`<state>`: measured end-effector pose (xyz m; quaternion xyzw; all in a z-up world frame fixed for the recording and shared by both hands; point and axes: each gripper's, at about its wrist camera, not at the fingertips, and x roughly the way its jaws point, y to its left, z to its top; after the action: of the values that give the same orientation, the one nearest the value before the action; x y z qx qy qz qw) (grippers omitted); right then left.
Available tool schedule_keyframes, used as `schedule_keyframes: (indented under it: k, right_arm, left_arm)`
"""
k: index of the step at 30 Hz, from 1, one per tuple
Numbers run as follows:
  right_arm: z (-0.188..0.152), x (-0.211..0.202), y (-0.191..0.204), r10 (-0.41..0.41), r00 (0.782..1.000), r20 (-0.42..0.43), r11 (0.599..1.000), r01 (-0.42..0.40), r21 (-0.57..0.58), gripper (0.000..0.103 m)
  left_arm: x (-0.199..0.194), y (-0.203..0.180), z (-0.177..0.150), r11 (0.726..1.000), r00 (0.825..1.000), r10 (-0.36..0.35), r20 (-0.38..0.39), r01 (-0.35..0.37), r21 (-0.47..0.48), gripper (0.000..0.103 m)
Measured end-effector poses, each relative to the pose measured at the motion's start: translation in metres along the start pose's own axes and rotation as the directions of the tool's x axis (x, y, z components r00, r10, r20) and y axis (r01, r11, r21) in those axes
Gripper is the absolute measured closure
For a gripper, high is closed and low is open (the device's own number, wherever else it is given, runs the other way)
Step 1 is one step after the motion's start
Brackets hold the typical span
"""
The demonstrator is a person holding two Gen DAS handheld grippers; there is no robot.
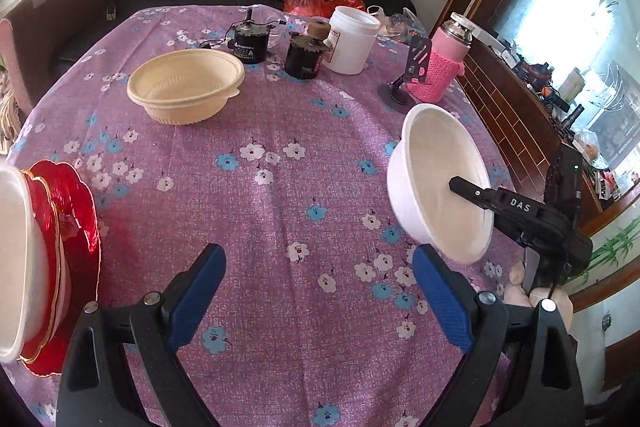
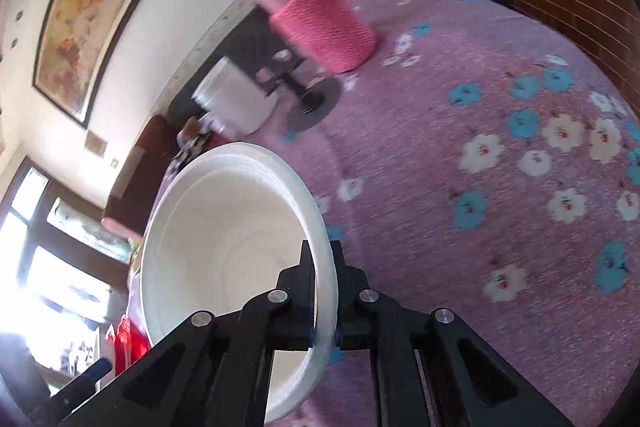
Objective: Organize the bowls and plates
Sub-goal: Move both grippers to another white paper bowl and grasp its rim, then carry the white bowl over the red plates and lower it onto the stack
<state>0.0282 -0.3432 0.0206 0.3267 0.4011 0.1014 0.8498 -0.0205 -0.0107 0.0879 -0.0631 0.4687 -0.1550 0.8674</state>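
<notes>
Meanwhile, right claw was clamped on the rim of a white bowl, one finger inside, one outside, bowl tipped on edge above the surface w/ purple floral cloth. Bowl looked smooth, round, thin-walled, prob. foam or plastic. Left claw was spread wide, holding nothing, blue textured pads. Beige ribbed bowl sat upright farther back; glossy red scalloped plates were stacked at left edge.

The surface wears a purple flowered cloth. On it stand a cream bowl, two small black motors, a white tub, a pink knitted-sleeve bottle and, at the left edge, red plates under a white bowl.
</notes>
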Motion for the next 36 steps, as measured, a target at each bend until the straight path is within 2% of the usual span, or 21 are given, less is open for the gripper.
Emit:
schedule_keyframes:
  k: [2, 5, 7, 9, 16, 19, 22, 24, 26, 27, 28, 31, 36]
  right_arm:
    - [-0.011, 0.013, 0.026, 0.038, 0.997, -0.065, 0.994, -0.045, -0.098, 0.096]
    - [-0.031, 0.033, 0.053, 0.028, 0.991, -0.133, 0.98, -0.053, -0.191, 0.096]
    - [-0.042, 0.045, 0.064, -0.008, 0.988, -0.157, 0.97, -0.03, -0.24, 0.094]
    - [-0.049, 0.049, 0.07, -0.049, 0.988, -0.145, 0.958, 0.005, -0.288, 0.093]
    - [-0.048, 0.034, 0.074, -0.075, 0.993, -0.093, 0.949, 0.042, -0.313, 0.092]
    - [-0.048, 0.029, 0.075, -0.111, 0.989, -0.095, 0.95, 0.077, -0.302, 0.091]
    - [-0.052, 0.024, 0.078, -0.159, 0.982, -0.103, 0.937, 0.117, -0.33, 0.091]
    - [-0.055, 0.022, 0.078, -0.175, 0.979, -0.109, 0.938, 0.132, -0.321, 0.091]
    - [-0.057, 0.022, 0.076, -0.196, 0.973, -0.119, 0.941, 0.153, -0.302, 0.091]
    - [-0.059, 0.022, 0.077, -0.194, 0.973, -0.128, 0.945, 0.151, -0.291, 0.091]
    - [-0.06, 0.021, 0.078, -0.187, 0.973, -0.135, 0.948, 0.143, -0.284, 0.091]
    - [-0.065, 0.015, 0.092, -0.199, 0.972, -0.126, 0.945, 0.156, -0.289, 0.092]
    - [-0.069, -0.004, 0.143, -0.132, 0.986, -0.106, 0.943, 0.092, -0.321, 0.092]
  left_arm:
    - [0.008, 0.006, -0.001, 1.0, 1.0, 0.012, -0.012, -0.012, -0.013, 0.009]
    - [0.023, 0.018, -0.003, 0.999, 0.999, 0.022, -0.035, -0.024, -0.047, 0.009]
    - [0.033, 0.025, -0.005, 0.997, 0.998, 0.025, -0.055, -0.029, -0.071, 0.009]
    - [0.041, 0.029, -0.006, 0.996, 0.997, 0.024, -0.068, -0.03, -0.085, 0.009]
    - [0.064, 0.025, -0.003, 0.997, 0.994, 0.031, -0.101, -0.038, -0.071, 0.009]
    - [0.075, 0.02, -0.001, 0.998, 0.989, 0.034, -0.143, -0.041, -0.046, 0.01]
    - [0.081, 0.018, -0.001, 0.998, 0.988, 0.029, -0.154, -0.037, -0.05, 0.011]
    - [0.083, 0.017, -0.002, 0.998, 0.987, 0.025, -0.158, -0.033, -0.047, 0.019]
    - [0.086, 0.012, -0.003, 0.999, 0.984, 0.007, -0.178, -0.013, -0.031, 0.043]
    - [0.086, 0.009, -0.004, 1.0, 0.982, -0.013, -0.189, 0.007, -0.028, 0.05]
    - [0.085, 0.006, -0.005, 0.999, 0.979, -0.031, -0.2, 0.027, -0.024, 0.065]
    - [0.062, 0.006, -0.009, 0.999, 0.986, -0.031, -0.165, 0.028, -0.019, 0.065]
    - [-0.01, 0.03, -0.004, 1.0, 0.999, -0.016, -0.051, 0.015, -0.017, 0.064]
